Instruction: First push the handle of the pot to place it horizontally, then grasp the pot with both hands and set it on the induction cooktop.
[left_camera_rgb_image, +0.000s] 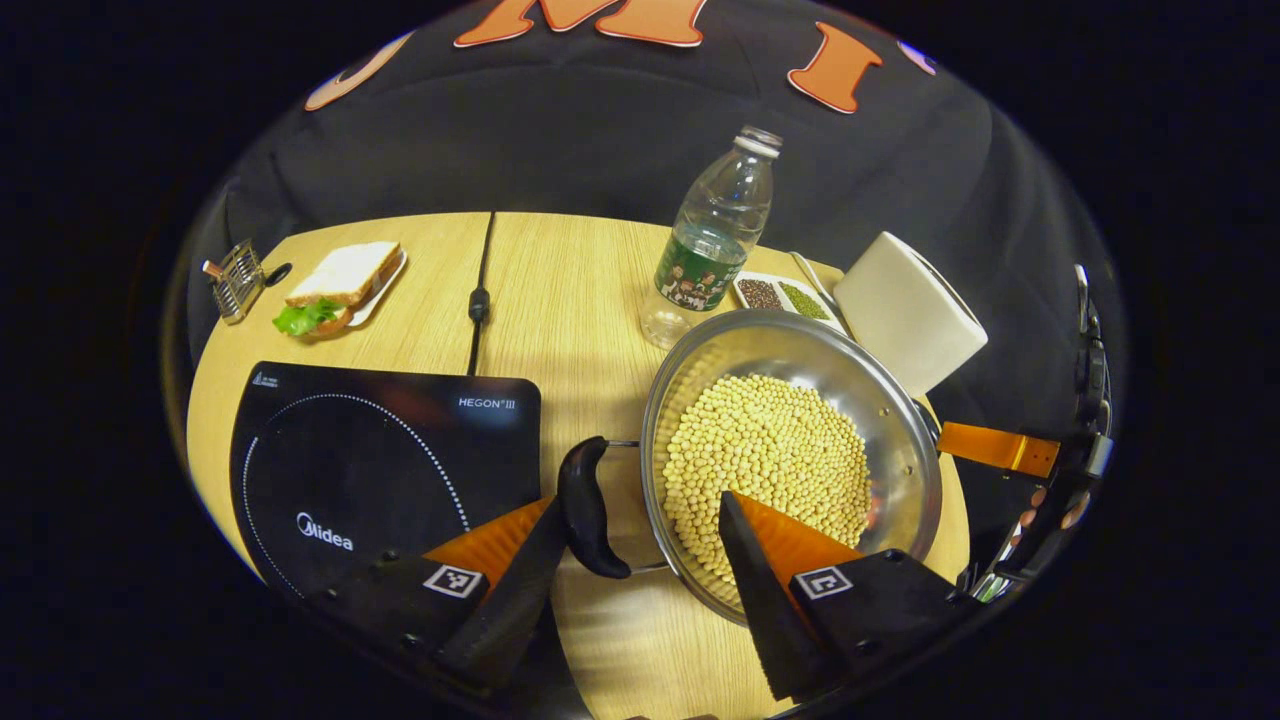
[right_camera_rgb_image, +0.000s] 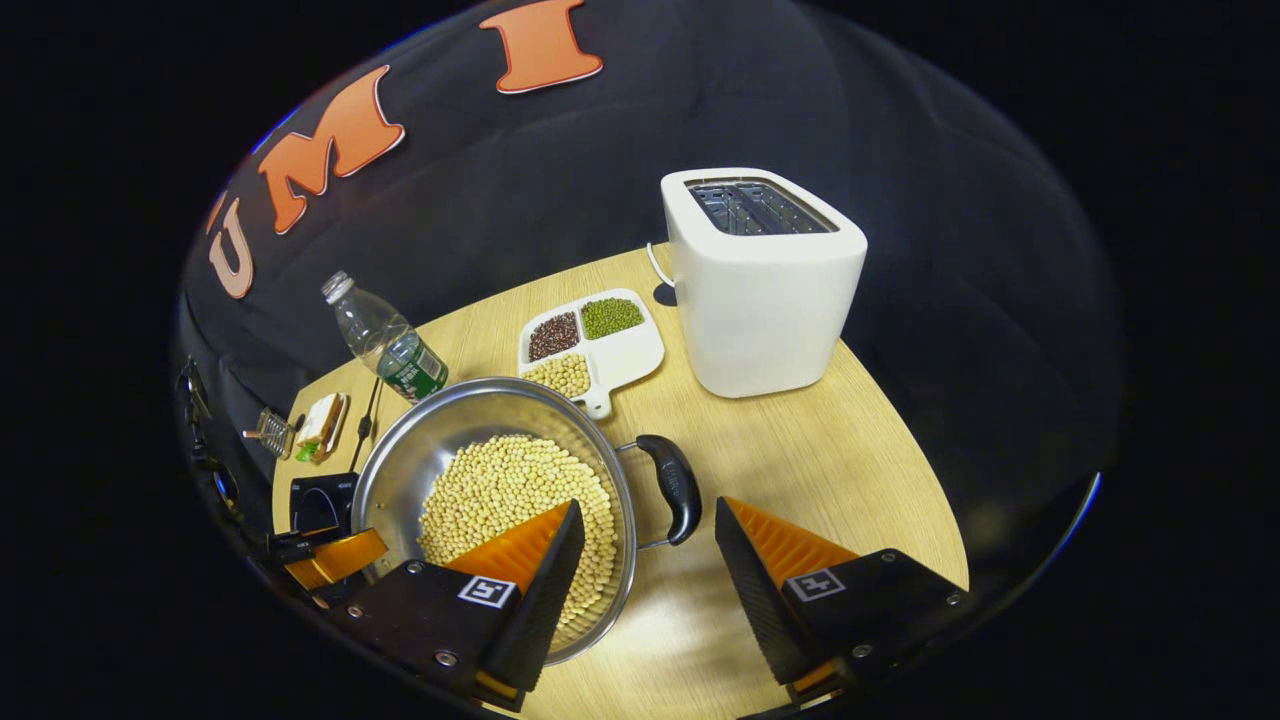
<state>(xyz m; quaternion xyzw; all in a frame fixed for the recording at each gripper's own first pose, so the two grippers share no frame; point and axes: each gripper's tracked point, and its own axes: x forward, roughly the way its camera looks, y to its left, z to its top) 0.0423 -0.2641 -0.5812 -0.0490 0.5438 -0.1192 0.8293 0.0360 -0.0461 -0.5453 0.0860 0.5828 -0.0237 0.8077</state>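
Grasp step in hand: my left gripper (left_camera_rgb_image: 640, 560) and right gripper (right_camera_rgb_image: 650, 555) both stand open, each straddling a black handle (left_camera_rgb_image: 587, 508) of the soybean-filled pot (left_camera_rgb_image: 905, 440) at lower centre of frame. Next, I judge, both must close on the handles, then carry it to the induction cooktop (left_camera_rgb_image: 380, 450), lower left in the left gripper view.

Steel pot (left_camera_rgb_image: 800, 440) of pale beans – black side handles level – sits just right of the black induction cooktop (left_camera_rgb_image: 380, 460).
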